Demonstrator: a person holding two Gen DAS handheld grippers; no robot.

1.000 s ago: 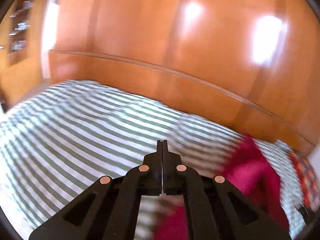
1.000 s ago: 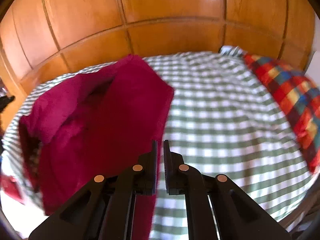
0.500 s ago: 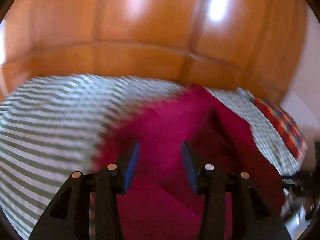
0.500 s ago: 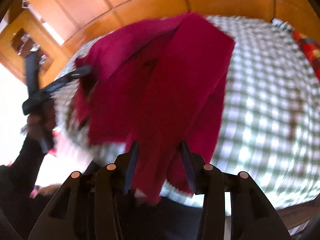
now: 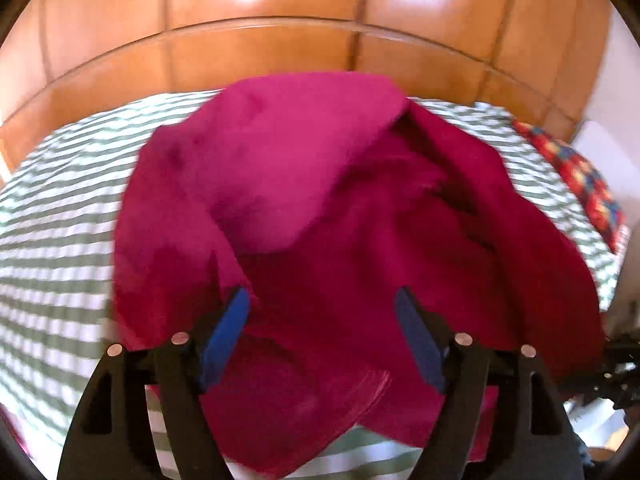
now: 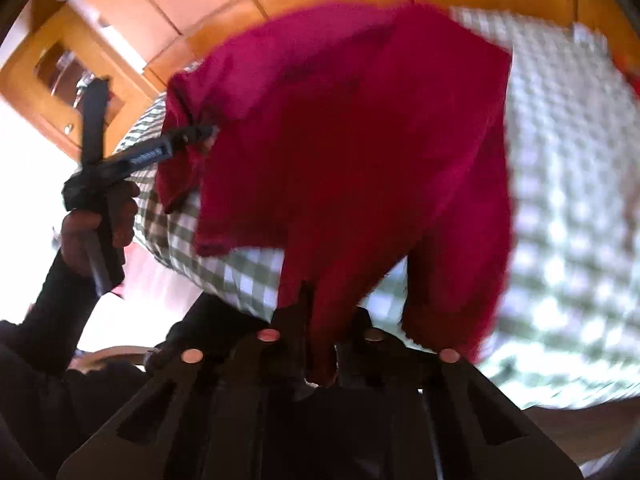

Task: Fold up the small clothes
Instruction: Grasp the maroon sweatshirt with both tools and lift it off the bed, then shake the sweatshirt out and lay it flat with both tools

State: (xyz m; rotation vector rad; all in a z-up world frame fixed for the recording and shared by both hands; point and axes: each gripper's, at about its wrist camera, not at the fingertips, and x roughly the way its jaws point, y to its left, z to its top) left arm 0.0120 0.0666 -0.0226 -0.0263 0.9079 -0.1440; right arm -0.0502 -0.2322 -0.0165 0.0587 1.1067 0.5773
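Observation:
A crumpled magenta garment (image 5: 320,208) lies on the green-and-white checked bed (image 5: 60,220). In the left wrist view my left gripper (image 5: 322,308) is open, its blue-padded fingers (image 5: 224,332) wide apart just above the garment's near part. In the right wrist view the garment (image 6: 360,140) hangs over the bed's edge and my right gripper (image 6: 320,320) is shut on a fold of its near edge. The left gripper also shows in the right wrist view (image 6: 192,136), its tip at the garment's far left corner.
A glossy wooden headboard wall (image 5: 280,40) runs behind the bed. A red, blue and yellow patterned pillow (image 5: 580,176) lies at the bed's right end. A wooden cabinet (image 6: 60,80) stands at the left in the right wrist view.
My left gripper opened from shut and swung over the garment. My right gripper opened, then closed on the garment's near edge as it dropped toward the bed's edge.

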